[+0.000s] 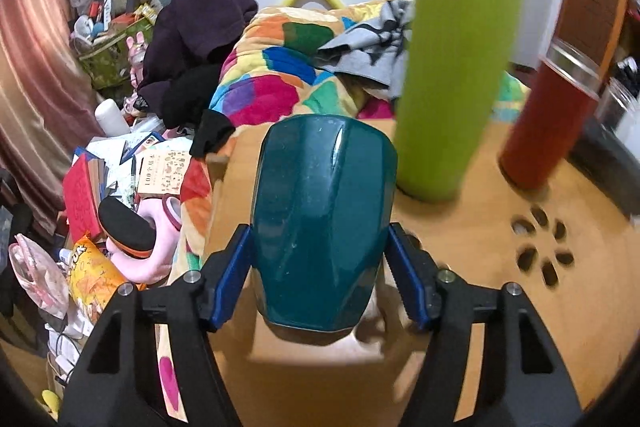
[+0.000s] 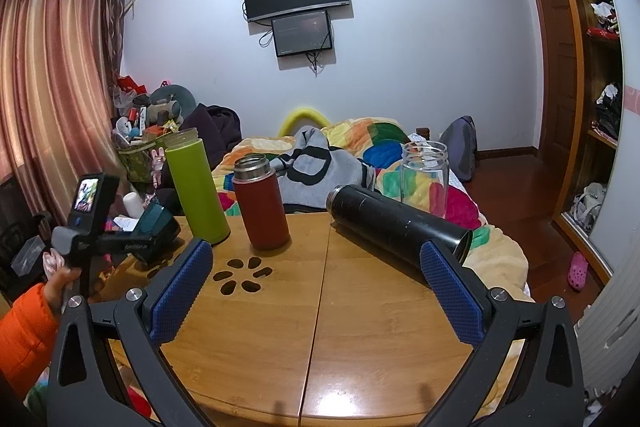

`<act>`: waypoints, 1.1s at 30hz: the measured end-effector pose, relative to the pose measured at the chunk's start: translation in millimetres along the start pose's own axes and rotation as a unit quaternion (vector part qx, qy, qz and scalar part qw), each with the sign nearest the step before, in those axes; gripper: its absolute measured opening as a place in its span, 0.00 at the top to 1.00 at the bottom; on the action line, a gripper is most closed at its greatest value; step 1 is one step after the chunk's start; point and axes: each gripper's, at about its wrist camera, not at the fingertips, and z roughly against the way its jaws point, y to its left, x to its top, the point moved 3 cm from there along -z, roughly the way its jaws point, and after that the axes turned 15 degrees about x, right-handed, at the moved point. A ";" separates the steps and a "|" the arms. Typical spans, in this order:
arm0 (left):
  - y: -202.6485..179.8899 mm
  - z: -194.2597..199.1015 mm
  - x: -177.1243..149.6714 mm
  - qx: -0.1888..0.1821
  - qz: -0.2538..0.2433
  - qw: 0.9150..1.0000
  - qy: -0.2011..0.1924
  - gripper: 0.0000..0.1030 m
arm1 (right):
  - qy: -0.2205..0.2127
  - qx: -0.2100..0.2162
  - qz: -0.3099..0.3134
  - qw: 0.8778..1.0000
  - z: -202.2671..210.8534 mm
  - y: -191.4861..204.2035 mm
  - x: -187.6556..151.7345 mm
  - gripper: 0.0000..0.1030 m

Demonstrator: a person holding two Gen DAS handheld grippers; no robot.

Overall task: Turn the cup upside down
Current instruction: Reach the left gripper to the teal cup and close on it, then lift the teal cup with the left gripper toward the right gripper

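Left tool (image 1: 320,267) pinching the teal cup (image 1: 322,223) between its blue pads (image 1: 234,267), over the bench (image 1: 480,287) edge near the green bottle (image 1: 452,75); cup's long axis along the fingers, pointing away, one end toward the camera; right tool (image 2: 316,291) spread wide above the bench, touching nothing, black flask (image 2: 396,223) lying beyond.
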 end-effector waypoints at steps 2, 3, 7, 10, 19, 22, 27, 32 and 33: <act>-6.9 15.1 -12.4 -0.008 -0.011 1.000 -0.007 0.36 | 0.000 0.000 -0.001 1.000 -0.9 -0.2 -0.8 0.00; -10.6 21.8 -17.4 -0.013 -0.015 1.000 -0.012 0.36 | 0.000 0.000 -0.002 1.000 -1.7 0.3 -1.7 0.00; -36.5 52.4 -41.8 -0.040 -0.047 0.998 -0.034 0.36 | 0.002 0.001 -0.005 1.000 -2.3 -0.6 -5.2 0.00; -59.9 72.0 -54.7 -0.067 -0.068 0.994 -0.049 0.36 | 0.003 0.000 -0.005 1.000 -0.4 0.3 -6.5 0.00; -124.2 110.8 -75.1 -0.106 -0.091 0.987 -0.079 0.36 | 0.009 -0.003 -0.016 1.000 2.4 -5.7 -11.3 0.00; -136.5 117.3 -76.9 -0.114 -0.082 0.987 -0.080 0.36 | 0.012 -0.003 -0.018 1.000 3.2 -7.8 -13.7 0.00; -142.4 126.9 -79.7 -0.121 -0.077 0.987 -0.078 0.29 | 0.013 -0.004 -0.021 1.000 4.5 -9.5 -15.2 0.00; -137.9 140.0 -91.5 -0.163 -0.072 0.982 -0.071 0.27 | 0.017 0.000 -0.024 1.000 2.9 -7.7 -18.5 0.00; -136.6 142.0 -93.9 -0.170 -0.073 0.980 -0.071 0.27 | 0.018 0.000 -0.024 1.000 2.3 -6.4 -19.0 0.00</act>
